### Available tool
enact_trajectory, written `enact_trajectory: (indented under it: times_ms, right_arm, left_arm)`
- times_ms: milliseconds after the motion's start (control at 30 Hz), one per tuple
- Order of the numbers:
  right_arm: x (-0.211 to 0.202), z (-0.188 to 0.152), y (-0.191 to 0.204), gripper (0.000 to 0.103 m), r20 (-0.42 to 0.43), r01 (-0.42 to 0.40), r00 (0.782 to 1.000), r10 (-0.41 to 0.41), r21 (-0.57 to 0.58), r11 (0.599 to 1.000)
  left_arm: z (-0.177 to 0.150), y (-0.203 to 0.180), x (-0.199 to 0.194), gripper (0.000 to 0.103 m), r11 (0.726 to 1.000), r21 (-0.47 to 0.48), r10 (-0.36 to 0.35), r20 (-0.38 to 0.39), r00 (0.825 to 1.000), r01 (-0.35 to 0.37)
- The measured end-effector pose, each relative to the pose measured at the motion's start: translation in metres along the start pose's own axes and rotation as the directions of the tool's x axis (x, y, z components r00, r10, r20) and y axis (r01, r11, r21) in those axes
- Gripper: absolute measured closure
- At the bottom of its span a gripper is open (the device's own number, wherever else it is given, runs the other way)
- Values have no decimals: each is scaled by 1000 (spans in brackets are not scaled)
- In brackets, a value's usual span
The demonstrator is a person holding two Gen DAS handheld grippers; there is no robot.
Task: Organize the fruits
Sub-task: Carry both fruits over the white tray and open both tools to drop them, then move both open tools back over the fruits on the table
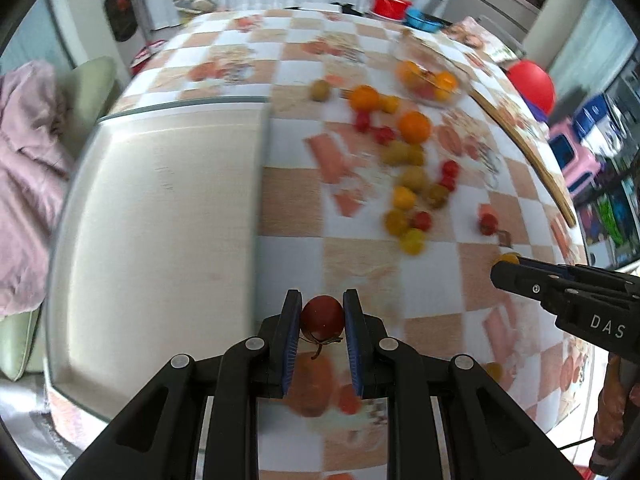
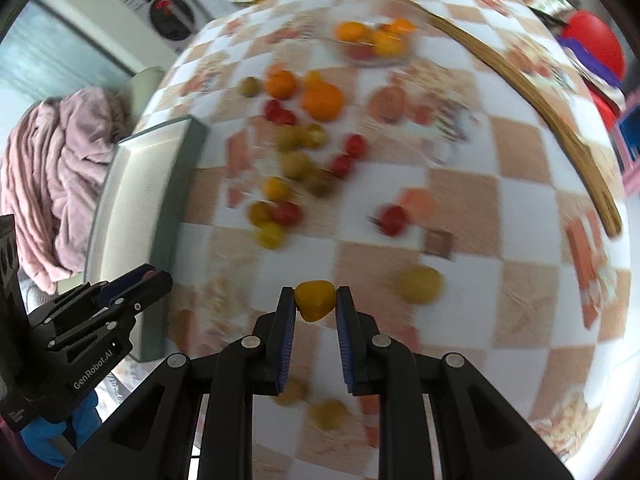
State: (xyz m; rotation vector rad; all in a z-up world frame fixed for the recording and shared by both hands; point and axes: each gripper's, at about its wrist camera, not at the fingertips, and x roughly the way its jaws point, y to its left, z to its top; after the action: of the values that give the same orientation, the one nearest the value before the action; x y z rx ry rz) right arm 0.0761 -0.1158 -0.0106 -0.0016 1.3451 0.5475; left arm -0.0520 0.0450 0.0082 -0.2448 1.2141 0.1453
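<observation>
My left gripper (image 1: pixel 322 316) is shut on a red cherry tomato (image 1: pixel 322 317) with a stem, held above the checked tablecloth beside a white tray (image 1: pixel 160 208). In the right wrist view my right gripper (image 2: pixel 315 302) is shut on a yellow cherry tomato (image 2: pixel 315 300). Several red, yellow, green and orange fruits (image 1: pixel 404 168) lie scattered in the middle of the table. A glass bowl (image 1: pixel 430 76) holding oranges and tomatoes stands farther back. The right gripper (image 1: pixel 504 270) shows at the right edge of the left wrist view, and the left gripper (image 2: pixel 146 276) at the left of the right wrist view.
A yellow tomato (image 2: pixel 420 284) lies just right of my right gripper. A lone red tomato (image 2: pixel 394 220) sits mid-table. A long wooden stick (image 2: pixel 540 112) lies along the right side. A pink blanket (image 2: pixel 52 168) covers a chair on the left. Red and blue containers (image 1: pixel 390 2) stand at the far edge.
</observation>
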Motion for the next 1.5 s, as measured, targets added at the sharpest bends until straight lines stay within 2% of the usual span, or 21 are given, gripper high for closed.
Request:
enact_trajectory:
  times_ms: [233, 500, 700, 867, 1100, 1167, 1200, 1233, 1267, 1300, 1400, 1467, 1500]
  right_arm:
    - [26, 26, 77, 81, -17, -61, 998, 59, -97, 993]
    - [73, 51, 154, 81, -53, -94, 995, 87, -162, 982]
    - [98, 58, 176, 81, -79, -80, 995, 68, -168, 983]
    - [112, 62, 183, 81, -84, -39, 996, 24, -181, 983]
    - [126, 64, 187, 80, -91, 2, 996, -21, -205, 979]
    - [130, 64, 189, 80, -95, 11, 995, -32, -214, 977]
    - [131, 64, 189, 80, -100, 12, 994, -35, -216, 976]
    - [132, 63, 190, 79, -99, 15, 994, -37, -220, 975]
    - [132, 64, 191, 77, -97, 14, 995, -37, -226, 974]
    - [131, 64, 193, 71, -99, 4, 995, -28, -234, 972]
    - [130, 63, 194, 43, -90, 6, 996, -28, -234, 972]
    - [121, 65, 192, 39, -72, -20, 997, 5, -213, 977]
    - [117, 65, 191, 33, -61, -27, 998, 15, -206, 978]
  left_arm:
    - [0, 75, -11, 80, 995, -74, 76, 31, 997, -74]
    - [-1, 148, 2, 80, 981, -111, 161, 19, 987, -158]
    - [-2, 169, 17, 80, 981, -107, 161, 5, 987, -160]
    - [-3, 169, 26, 80, 985, -82, 153, -6, 988, -153]
    - [-4, 167, 32, 79, 982, -47, 182, -6, 983, -182]
    - [-4, 166, 32, 75, 978, -29, 204, -7, 979, -204]
    - [-4, 166, 32, 56, 975, -24, 220, -5, 975, -220]
    - [-5, 166, 31, 29, 973, -24, 228, -2, 974, -228]
    - [-6, 166, 29, 24, 972, -29, 233, 11, 973, -232]
    - [-7, 166, 26, 24, 972, -31, 232, 31, 972, -231]
    - [-8, 166, 29, 24, 972, -11, 236, 12, 972, -236]
    - [-9, 165, 29, 24, 972, -5, 236, 6, 972, -235]
    - [-9, 164, 28, 24, 972, -4, 234, 8, 972, -234]
